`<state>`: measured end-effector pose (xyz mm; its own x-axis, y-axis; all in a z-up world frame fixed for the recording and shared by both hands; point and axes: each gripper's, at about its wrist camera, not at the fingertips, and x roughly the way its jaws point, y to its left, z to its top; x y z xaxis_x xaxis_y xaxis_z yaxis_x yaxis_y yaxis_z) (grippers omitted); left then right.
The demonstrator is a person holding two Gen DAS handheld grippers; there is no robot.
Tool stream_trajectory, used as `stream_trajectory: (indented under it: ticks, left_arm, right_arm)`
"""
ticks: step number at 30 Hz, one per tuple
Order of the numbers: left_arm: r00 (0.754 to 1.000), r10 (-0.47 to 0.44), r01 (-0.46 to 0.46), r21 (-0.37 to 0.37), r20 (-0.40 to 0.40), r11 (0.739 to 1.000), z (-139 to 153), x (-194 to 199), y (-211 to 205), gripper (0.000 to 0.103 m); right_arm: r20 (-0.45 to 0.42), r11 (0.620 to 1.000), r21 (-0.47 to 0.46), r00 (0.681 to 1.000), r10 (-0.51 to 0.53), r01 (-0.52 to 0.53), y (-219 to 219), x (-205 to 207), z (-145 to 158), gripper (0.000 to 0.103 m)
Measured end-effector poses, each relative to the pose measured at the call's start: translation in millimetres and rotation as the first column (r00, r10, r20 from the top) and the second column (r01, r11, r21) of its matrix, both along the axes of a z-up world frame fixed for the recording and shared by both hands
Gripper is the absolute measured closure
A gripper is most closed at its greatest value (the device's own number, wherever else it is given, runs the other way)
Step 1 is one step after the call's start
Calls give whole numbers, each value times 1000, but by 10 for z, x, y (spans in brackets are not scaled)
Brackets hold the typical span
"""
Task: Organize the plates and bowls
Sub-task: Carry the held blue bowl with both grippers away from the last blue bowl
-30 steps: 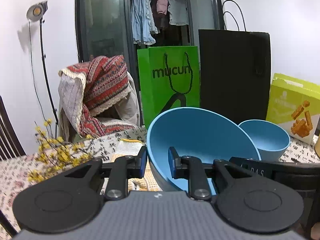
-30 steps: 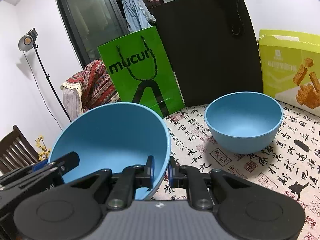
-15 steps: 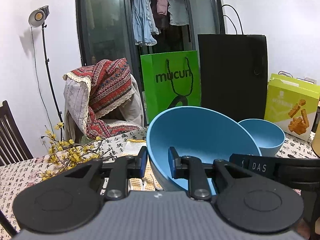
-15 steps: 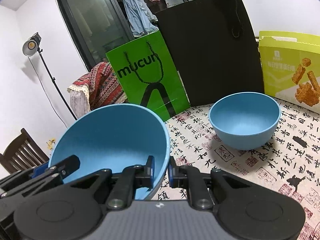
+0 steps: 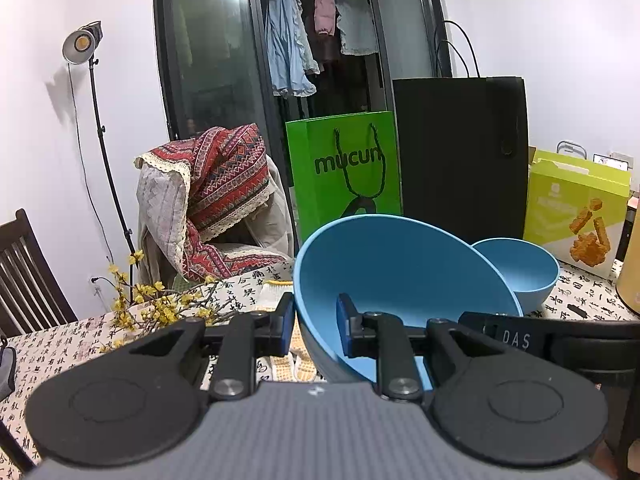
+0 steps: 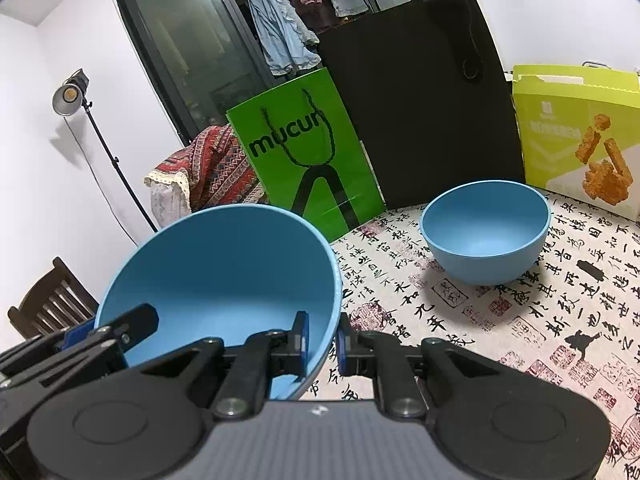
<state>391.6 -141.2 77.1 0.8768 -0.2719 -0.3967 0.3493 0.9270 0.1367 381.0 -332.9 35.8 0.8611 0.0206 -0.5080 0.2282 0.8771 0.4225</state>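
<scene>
A large blue bowl [image 5: 400,272] hangs tilted above the table, held at two sides. My left gripper [image 5: 314,326] is shut on its left rim, one finger outside the wall and one inside. My right gripper [image 6: 322,340] is shut on the opposite rim of the same bowl [image 6: 220,272]. Each view shows the other gripper: the right gripper [image 5: 516,338] on the right of the left wrist view, the left gripper [image 6: 106,328] at the bowl's left edge. A smaller blue bowl [image 6: 486,232] stands upright on the tablecloth to the right and beyond, also seen as the small bowl [image 5: 520,268].
A green paper bag [image 5: 346,172], a tall black bag [image 5: 460,156] and a yellow-green snack box [image 6: 580,136] stand along the table's far edge. Yellow flower sprigs [image 5: 156,300] lie at the left. A blanket-draped chair [image 5: 212,200] and a lamp stand [image 5: 92,120] are behind.
Both grippers keep their hold on the large bowl and have drawn back and up a little. The small bowl has stayed in place on the table.
</scene>
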Motion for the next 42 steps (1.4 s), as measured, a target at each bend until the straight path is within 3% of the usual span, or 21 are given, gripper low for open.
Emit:
stream_trajectory:
  ticks: [14, 42]
  left_arm:
    - [1000, 11, -12, -21, -9, 1000, 71, -250, 85, 81]
    - [1000, 18, -19, -76, -7, 997, 106, -870, 319, 81]
  right_arm:
    - [2, 1000, 5, 1000, 1, -1, 14, -142, 38, 90]
    - [27, 1000, -10, 1000, 16, -16, 158, -803, 110, 90]
